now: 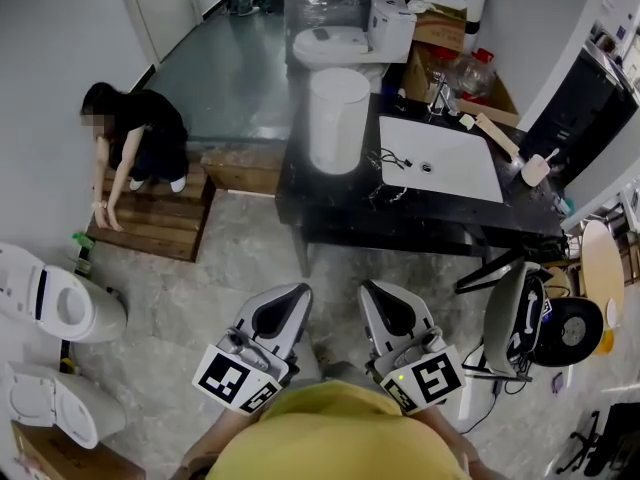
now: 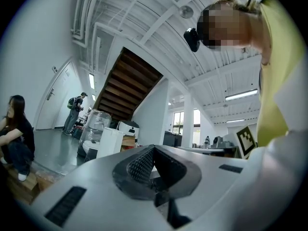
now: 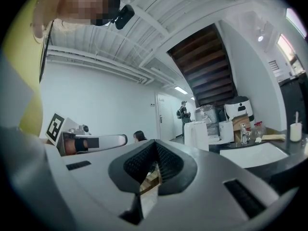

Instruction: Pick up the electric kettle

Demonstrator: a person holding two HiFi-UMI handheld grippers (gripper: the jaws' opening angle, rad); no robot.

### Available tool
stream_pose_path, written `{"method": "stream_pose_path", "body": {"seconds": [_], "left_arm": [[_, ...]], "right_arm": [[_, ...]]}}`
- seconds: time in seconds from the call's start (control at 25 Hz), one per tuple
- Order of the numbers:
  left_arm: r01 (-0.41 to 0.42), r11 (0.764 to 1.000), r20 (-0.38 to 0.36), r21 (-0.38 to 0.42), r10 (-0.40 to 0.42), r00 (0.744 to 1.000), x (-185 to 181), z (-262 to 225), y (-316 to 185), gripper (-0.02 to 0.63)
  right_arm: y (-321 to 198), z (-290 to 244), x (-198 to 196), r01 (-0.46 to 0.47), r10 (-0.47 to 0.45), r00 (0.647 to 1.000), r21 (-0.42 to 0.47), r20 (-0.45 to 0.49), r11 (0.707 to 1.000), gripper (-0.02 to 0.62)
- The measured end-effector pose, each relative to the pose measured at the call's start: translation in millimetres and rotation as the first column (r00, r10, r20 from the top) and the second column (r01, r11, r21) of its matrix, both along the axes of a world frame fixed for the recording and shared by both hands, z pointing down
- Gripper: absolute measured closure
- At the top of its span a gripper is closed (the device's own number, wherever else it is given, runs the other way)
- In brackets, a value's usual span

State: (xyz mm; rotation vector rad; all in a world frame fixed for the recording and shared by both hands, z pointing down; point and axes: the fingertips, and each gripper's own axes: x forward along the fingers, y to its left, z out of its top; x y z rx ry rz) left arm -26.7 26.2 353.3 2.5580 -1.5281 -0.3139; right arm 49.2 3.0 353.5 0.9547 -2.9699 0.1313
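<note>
The head camera looked steeply down past the person's yellow shirt [image 1: 330,433] at the black surface [image 1: 340,203] ahead. Cameras riding the left grey tool [image 1: 296,292] and the right grey tool [image 1: 374,290] looked level along closed jaws from close behind. All three views caught the tall white electric kettle [image 1: 337,118] [image 2: 109,142] [image 3: 196,134].

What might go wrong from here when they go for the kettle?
1. The tall white kettle stands at the left end of the black counter; a clumsy nudge might tip it off the edge.
2. A loose cord lies on the counter beside it and may snag.
3. The left gripper and right gripper both have their jaws shut, short of the counter; unless opened, they would bump the kettle rather than grasp it.
</note>
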Motion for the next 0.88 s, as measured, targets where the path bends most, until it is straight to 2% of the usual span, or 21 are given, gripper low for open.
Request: {"method": "stream_pose_path", "body": {"seconds": [0.36,0.88], "left_arm": [[-0.031,1.000,-0.016,0.001,0.031,0.999,-13.5,2.1,-53.6,0.597],[-0.128,0.992,-0.004,0.001,0.128,0.992,-48.6,0.5,-169.1,0.597]], "right_arm": [[-47.9,3.1,-13.2,-0.018,0.018,1.000,0.002,-0.020,1.000,0.578],[-155.5,3.3,-51.6,-0.056,0.056,0.998,0.003,-0.017,0.998,0.578]]}}
